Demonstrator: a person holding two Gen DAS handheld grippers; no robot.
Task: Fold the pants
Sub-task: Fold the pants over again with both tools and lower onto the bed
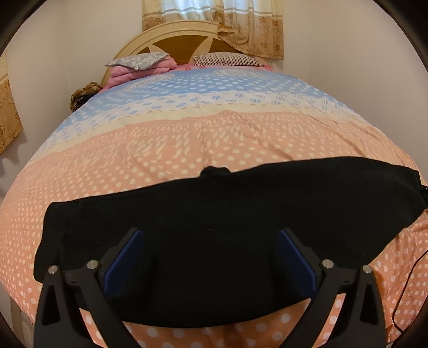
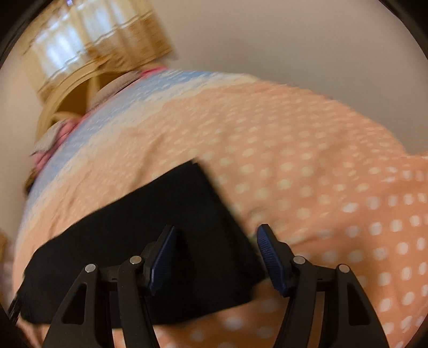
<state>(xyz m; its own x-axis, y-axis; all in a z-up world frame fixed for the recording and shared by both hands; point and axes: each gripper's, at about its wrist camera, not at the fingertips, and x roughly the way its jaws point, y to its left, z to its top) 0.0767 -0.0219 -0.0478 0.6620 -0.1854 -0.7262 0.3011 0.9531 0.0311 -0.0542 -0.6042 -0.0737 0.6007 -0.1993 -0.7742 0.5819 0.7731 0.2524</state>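
Observation:
Black pants point(image 1: 227, 214) lie flat across the near part of the bed as one long dark band, folded lengthwise. My left gripper point(image 1: 210, 235) hovers above their middle, jaws wide open and nothing between the blue pads point(image 1: 125, 257). In the right wrist view the same pants point(image 2: 149, 227) show their right end with a square edge. My right gripper point(image 2: 215, 235) is open over that end, its left pad point(image 2: 163, 262) above the cloth and its right pad point(image 2: 270, 257) above the bedspread. The right wrist view is blurred.
The bed carries a peach, cream and blue dotted bedspread point(image 1: 187, 139). Pillows and pink folded bedding point(image 1: 139, 67) lie at the wooden headboard point(image 1: 176, 40). A curtain point(image 1: 214, 16) hangs behind it. A thin black cable point(image 1: 412, 270) runs at the right edge.

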